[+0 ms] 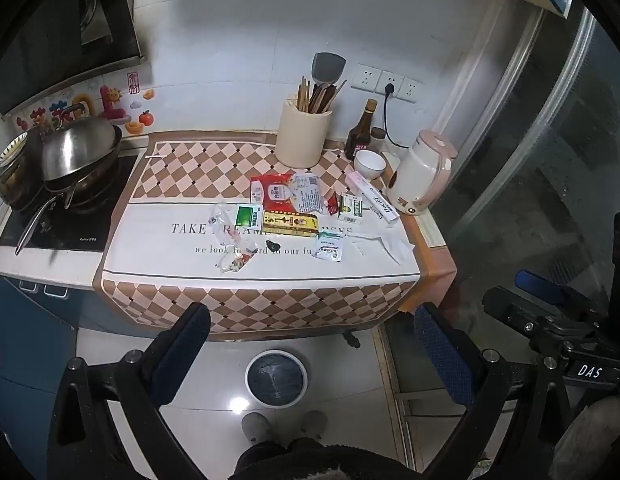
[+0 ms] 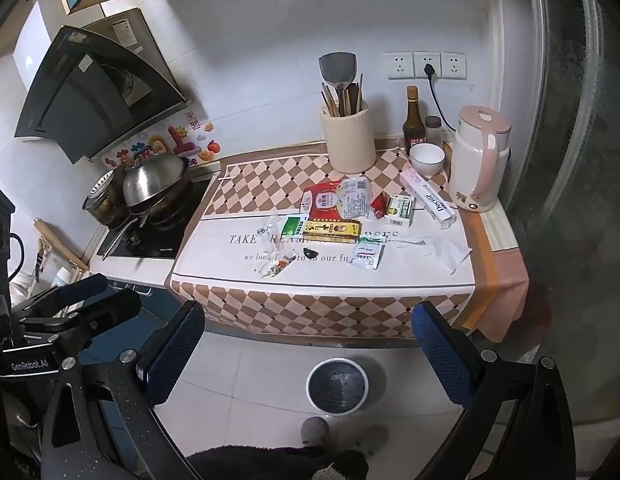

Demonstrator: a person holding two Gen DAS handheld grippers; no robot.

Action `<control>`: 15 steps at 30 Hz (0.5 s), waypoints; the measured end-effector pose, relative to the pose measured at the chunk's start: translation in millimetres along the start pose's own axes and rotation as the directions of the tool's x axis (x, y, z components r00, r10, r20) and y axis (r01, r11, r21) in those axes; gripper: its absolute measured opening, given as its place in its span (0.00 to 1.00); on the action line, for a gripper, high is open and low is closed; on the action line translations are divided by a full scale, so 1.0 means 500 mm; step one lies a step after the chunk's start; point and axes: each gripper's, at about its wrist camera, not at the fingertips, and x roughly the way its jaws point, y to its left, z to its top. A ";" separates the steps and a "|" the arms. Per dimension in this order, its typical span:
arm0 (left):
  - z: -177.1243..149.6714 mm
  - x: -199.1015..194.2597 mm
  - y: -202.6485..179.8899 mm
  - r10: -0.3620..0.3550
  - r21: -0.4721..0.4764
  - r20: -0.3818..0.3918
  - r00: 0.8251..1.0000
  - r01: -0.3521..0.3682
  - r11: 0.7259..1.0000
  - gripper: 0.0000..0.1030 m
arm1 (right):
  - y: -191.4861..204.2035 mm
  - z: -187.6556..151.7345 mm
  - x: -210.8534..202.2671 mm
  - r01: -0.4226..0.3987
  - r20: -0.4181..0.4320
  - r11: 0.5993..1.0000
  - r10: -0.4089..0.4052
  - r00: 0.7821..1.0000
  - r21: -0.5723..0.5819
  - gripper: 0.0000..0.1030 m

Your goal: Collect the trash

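Note:
Trash lies on the checked cloth on the counter: a red snack bag (image 1: 270, 192) (image 2: 324, 200), a yellow box (image 1: 290, 224) (image 2: 331, 230), a green-white box (image 1: 352, 208) (image 2: 401, 210), a small sachet (image 1: 329, 249) (image 2: 365, 257), clear plastic wrappers (image 1: 234, 258) (image 2: 274, 266), crumpled white paper (image 1: 384, 242) (image 2: 438, 250) and a long Doctor box (image 1: 374, 200) (image 2: 428, 198). A white-rimmed bin (image 1: 276, 378) (image 2: 337, 386) stands on the floor below. My left gripper (image 1: 310, 352) and right gripper (image 2: 308, 352) are both open, empty, held back from the counter above the bin.
On the counter stand a cream utensil holder (image 1: 304, 138), a dark bottle (image 1: 360, 132), a white bowl (image 1: 370, 163) and a pink-white kettle (image 1: 424, 172). A stove with a wok and lid (image 1: 80, 156) is at the left. A glass door (image 1: 550, 160) is at the right.

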 end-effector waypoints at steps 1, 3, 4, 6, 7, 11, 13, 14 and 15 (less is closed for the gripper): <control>0.000 0.000 0.000 0.000 -0.002 0.000 1.000 0.000 1.000 1.00 | 0.000 0.001 0.000 -0.002 -0.001 1.000 0.002 1.000 0.001 1.00; -0.002 0.000 -0.001 0.002 -0.001 -0.003 1.000 -0.002 1.000 1.00 | 0.007 0.000 -0.003 -0.001 -0.002 1.000 0.001 1.000 -0.001 1.00; -0.001 0.001 -0.003 0.004 0.000 -0.006 1.000 -0.004 1.000 1.00 | 0.008 0.000 -0.003 -0.001 -0.002 1.000 0.001 1.000 0.000 1.00; 0.000 0.007 -0.009 0.004 -0.002 -0.008 1.000 -0.004 1.000 1.00 | 0.000 0.003 -0.001 -0.007 -0.006 1.000 0.007 1.000 0.001 1.00; 0.000 0.008 -0.013 0.004 -0.003 -0.009 1.000 -0.004 1.000 1.00 | 0.000 0.002 -0.001 -0.008 -0.006 1.000 0.008 1.000 0.001 1.00; 0.006 0.011 -0.037 0.004 -0.008 -0.013 1.000 -0.004 1.000 1.00 | -0.002 0.003 0.001 -0.010 -0.008 1.000 0.010 1.000 0.003 1.00; 0.002 0.008 -0.020 -0.010 -0.009 -0.010 1.000 0.010 1.000 1.00 | -0.003 0.003 0.002 -0.011 -0.008 1.000 0.011 1.000 0.004 1.00; 0.003 0.008 -0.019 -0.011 -0.009 -0.009 1.000 0.011 1.000 1.00 | -0.002 0.003 0.002 -0.011 -0.008 1.000 0.011 1.000 0.004 1.00; 0.003 0.008 -0.018 -0.012 -0.009 -0.010 1.000 0.012 1.000 1.00 | -0.003 0.004 0.002 -0.011 -0.008 1.000 0.011 1.000 0.004 1.00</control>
